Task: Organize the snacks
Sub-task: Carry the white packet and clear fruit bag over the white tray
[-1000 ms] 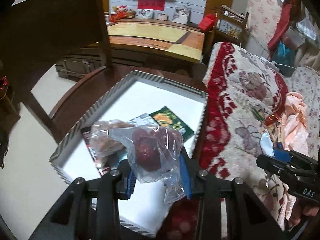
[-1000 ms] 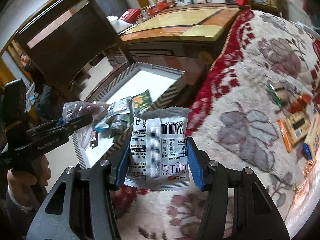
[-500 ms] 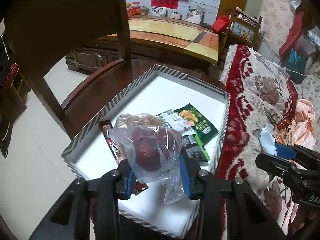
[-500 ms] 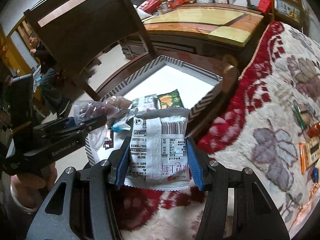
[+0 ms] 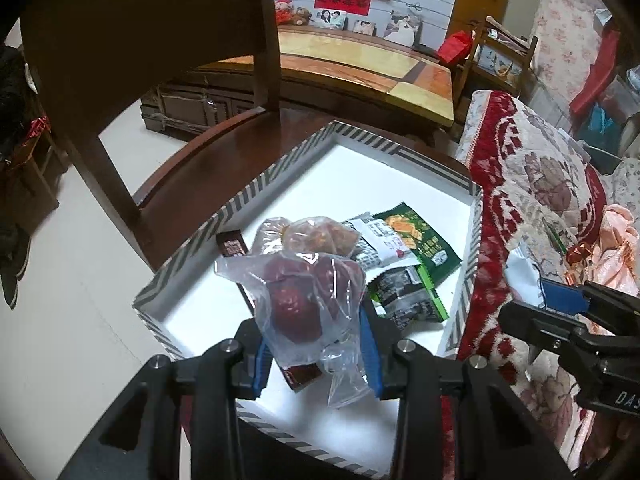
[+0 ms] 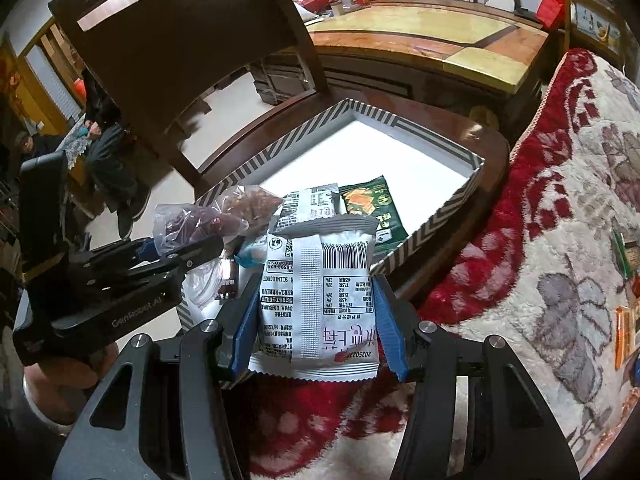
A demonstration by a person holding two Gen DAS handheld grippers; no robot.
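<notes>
Left gripper (image 5: 316,334): my jaws are clamped on a clear plastic bag (image 5: 304,300) of dark red fruit, dates I think, the film glare makes it hard to call. The bag hangs over the near half of the striped box (image 5: 256,184).

Right gripper (image 6: 316,320): jaws pinch a white snack packet (image 6: 316,296) by its sides, back face toward the camera, barcode up. It sits above the box's near corner and the red edge of the floral blanket (image 6: 560,248).

Inside the box: a green packet (image 5: 420,244), a white printed packet (image 5: 380,240), a black and green packet (image 5: 404,296), a second clear bag (image 5: 320,236) of brownish snacks, and a dark bar (image 5: 231,245) near the left wall.

The box rests on a dark wooden surface (image 5: 192,184); a wooden chair (image 5: 132,40) stands behind it. More wrapped snacks (image 6: 624,320) lie on the blanket at far right.
</notes>
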